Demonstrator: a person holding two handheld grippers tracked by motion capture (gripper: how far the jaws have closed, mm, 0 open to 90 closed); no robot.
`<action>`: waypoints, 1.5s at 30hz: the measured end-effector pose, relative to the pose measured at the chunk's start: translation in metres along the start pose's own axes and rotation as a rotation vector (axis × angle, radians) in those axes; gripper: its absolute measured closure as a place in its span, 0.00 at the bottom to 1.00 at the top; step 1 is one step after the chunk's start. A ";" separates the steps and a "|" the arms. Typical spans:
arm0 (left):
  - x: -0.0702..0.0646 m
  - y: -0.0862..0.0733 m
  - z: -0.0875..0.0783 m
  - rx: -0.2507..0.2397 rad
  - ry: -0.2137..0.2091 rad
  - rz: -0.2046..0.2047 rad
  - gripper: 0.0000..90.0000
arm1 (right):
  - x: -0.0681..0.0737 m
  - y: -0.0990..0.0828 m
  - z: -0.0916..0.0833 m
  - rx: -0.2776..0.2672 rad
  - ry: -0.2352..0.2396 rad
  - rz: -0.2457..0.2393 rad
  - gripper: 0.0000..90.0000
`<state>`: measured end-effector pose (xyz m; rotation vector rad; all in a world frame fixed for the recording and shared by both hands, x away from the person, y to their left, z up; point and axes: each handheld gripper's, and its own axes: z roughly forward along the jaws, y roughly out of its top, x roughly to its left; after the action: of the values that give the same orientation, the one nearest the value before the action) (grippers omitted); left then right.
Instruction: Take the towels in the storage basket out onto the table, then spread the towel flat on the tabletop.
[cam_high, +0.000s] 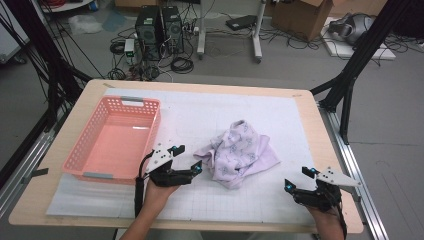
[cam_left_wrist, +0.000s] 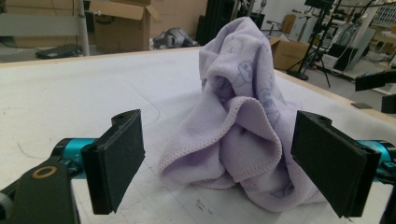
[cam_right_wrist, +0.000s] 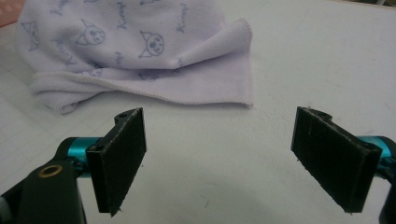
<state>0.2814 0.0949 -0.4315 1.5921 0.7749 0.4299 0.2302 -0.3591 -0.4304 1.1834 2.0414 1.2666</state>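
Left gripper (cam_high: 186, 159) sits just beside the crumpled towel (cam_high: 238, 151), jaws spread wide with nothing between them; the right gripper (cam_high: 299, 178), also wide apart and empty, waits farther off toward the table's (cam_high: 320, 150) near right corner. Lilac with small cat faces printed on it, the towel lies heaped mid-table, right of the pink basket (cam_high: 116, 137), so the left hand looks better placed to take its near hem.

Left gripper (cam_high: 189, 159) at lower centre-left of the high view, jaws spread wide with nothing pinched, left forearm (cam_high: 145, 216) rising from the bottom edge, right gripper (cam_high: 299, 179) at lower right, jaws wide apart, right hand (cam_high: 325, 212) behind it at the bottom edge
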 end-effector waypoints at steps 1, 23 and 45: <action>0.001 0.000 0.000 0.005 0.002 0.001 0.20 | 0.000 0.000 0.000 0.003 -0.001 0.000 0.19; 0.005 -0.007 0.003 0.059 -0.038 -0.008 0.36 | 0.006 0.005 0.021 0.045 0.007 -0.014 0.19; 0.004 -0.012 0.010 0.142 -0.044 0.007 0.46 | 0.020 0.035 0.095 0.288 0.078 -0.115 0.94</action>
<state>0.2882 0.0910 -0.4456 1.7313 0.7806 0.3497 0.3048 -0.2889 -0.4428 1.1326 2.3740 1.0031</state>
